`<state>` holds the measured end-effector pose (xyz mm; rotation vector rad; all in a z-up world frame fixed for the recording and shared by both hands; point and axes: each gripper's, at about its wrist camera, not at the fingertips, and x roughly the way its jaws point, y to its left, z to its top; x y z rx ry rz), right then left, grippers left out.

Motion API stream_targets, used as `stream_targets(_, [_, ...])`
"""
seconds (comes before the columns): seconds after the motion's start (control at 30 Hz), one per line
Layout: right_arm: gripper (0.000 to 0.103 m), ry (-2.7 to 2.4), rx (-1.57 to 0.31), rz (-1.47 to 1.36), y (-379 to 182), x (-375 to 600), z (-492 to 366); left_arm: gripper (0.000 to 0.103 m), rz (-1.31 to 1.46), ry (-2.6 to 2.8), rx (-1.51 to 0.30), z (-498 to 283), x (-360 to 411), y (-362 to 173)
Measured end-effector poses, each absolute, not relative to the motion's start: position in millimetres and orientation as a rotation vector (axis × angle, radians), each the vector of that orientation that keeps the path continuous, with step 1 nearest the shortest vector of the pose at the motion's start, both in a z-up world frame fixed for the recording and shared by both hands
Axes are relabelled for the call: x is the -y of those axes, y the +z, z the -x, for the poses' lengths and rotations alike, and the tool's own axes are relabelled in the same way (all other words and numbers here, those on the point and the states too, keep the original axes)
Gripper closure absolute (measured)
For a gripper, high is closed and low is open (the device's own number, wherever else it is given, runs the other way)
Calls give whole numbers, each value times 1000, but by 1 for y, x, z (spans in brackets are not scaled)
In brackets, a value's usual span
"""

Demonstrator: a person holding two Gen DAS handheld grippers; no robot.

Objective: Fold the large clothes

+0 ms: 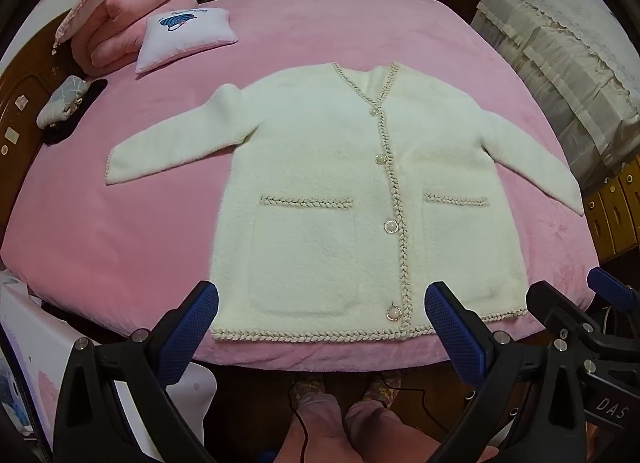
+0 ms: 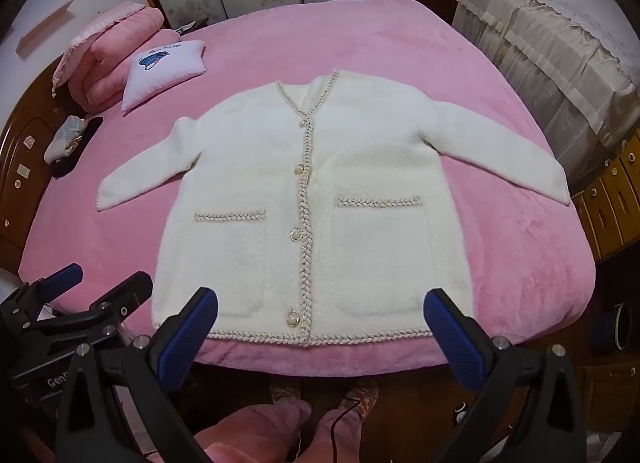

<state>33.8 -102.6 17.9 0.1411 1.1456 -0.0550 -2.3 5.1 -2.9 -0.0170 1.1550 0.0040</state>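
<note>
Both tongs, left (image 1: 320, 327) and right (image 2: 320, 331), stand wide open and hold nothing. At 12 o'clock from each, just past the tips, the white cardigan (image 1: 340, 199) lies flat and buttoned on the pink bed (image 1: 120, 223), sleeves spread toward 10 and 2 o'clock.

Black hand-held gripper (image 1: 320, 327) frame, blue ribbed pads (image 1: 188, 327), silver screws, pink trousers (image 2: 256, 431), floral slippers (image 2: 362, 395)
</note>
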Motion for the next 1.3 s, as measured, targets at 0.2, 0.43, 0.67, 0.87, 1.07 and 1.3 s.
stream_targets(0.2, [0,-56,-1150,-142,16,103,-34,1,13,5,-1161,-1,2,-1])
stream_targets(0.43, [0,-60,-1166,-152,13,109,-34,1,19,11,-1164,1,0,0])
stream_targets(0.67, [0,-56,-1171,-151,12,112,-34,1,19,15,-1165,2,1,-1])
stream_targets(0.87, [0,-60,-1184,-159,9,116,-36,1,21,17,-1166,2,1,-1])
stream_targets(1.07, [0,-57,-1184,-160,9,117,-36,1,19,15,-1165,1,0,-1])
stream_targets(1.3, [0,-50,-1186,-157,9,123,-38,1,17,36,-1180,-2,6,-1])
